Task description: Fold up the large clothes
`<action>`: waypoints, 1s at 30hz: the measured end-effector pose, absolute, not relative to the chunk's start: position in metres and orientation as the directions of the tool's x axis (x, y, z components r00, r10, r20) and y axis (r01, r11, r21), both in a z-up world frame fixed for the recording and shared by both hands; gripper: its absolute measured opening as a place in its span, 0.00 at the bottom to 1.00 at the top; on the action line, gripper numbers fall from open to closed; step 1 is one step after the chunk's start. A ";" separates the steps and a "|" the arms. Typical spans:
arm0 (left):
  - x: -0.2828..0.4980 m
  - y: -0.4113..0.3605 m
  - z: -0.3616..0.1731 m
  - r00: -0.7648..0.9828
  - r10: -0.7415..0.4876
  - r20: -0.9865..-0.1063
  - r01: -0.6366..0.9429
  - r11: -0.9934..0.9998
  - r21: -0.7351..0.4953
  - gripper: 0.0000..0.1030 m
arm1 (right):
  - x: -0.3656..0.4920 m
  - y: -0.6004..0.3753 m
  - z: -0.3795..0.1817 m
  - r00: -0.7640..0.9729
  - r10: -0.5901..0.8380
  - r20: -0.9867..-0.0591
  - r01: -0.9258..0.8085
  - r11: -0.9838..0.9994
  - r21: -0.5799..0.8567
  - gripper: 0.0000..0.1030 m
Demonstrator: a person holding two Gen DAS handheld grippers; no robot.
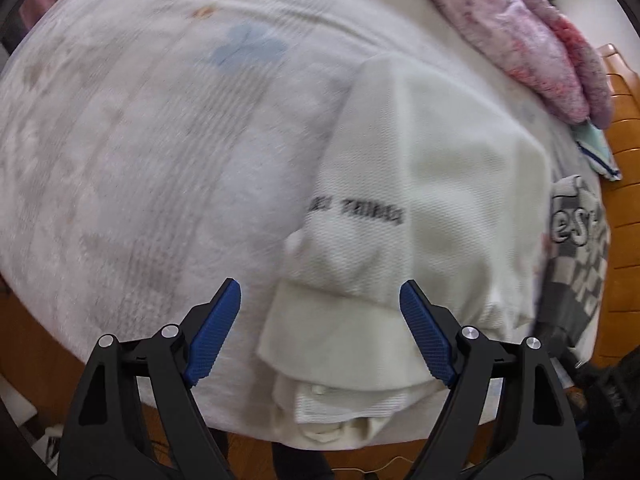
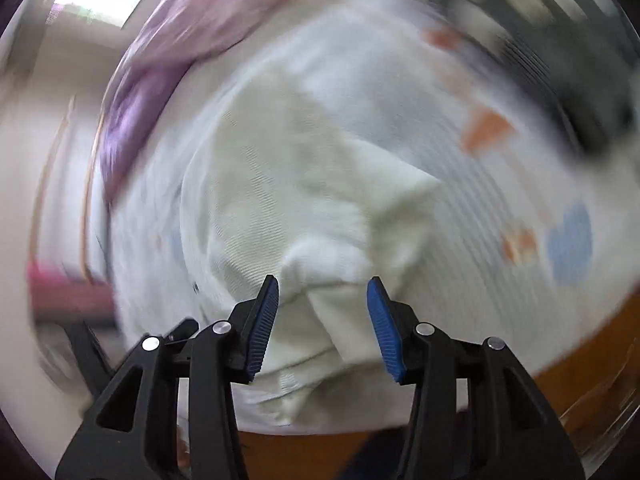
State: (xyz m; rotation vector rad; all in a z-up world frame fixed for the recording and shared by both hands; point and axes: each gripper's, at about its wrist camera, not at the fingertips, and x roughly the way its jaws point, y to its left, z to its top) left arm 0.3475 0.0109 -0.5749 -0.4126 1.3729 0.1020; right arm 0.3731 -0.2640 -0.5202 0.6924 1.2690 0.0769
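Observation:
A cream-white knit garment [image 1: 420,184] with dark lettering lies folded on a pale patterned bed cover [image 1: 140,140], near its front edge. My left gripper [image 1: 320,320] is open and empty, its blue pads [image 1: 216,332] spread above the garment's lower folded edge. In the blurred right wrist view the same white garment [image 2: 288,184] lies ahead. My right gripper [image 2: 323,320] is open with a bunched fold of the garment between its pads; I cannot tell if they touch it.
A pink and purple fluffy blanket [image 1: 532,40] lies at the back right of the bed. A grey checkered cloth with lettering [image 1: 576,248] lies right of the garment. Orange wooden floor [image 1: 624,184] shows beyond the bed's edges.

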 end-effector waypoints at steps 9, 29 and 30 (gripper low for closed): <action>0.343 0.003 -0.609 0.111 -0.225 -0.968 -0.272 0.930 -0.247 0.80 | 0.414 -0.246 -0.610 0.102 0.283 -0.954 0.115 0.949 0.294 0.00; 0.337 0.051 -0.640 0.139 -0.442 -0.886 -0.396 0.796 -0.458 0.84 | 0.364 -0.315 -0.657 0.212 0.682 -0.700 0.504 0.537 0.677 0.60; 0.337 0.052 -0.643 0.137 -0.449 -0.883 -0.395 0.793 -0.464 0.84 | 0.361 -0.315 -0.660 0.223 0.699 -0.679 0.507 0.511 0.694 0.60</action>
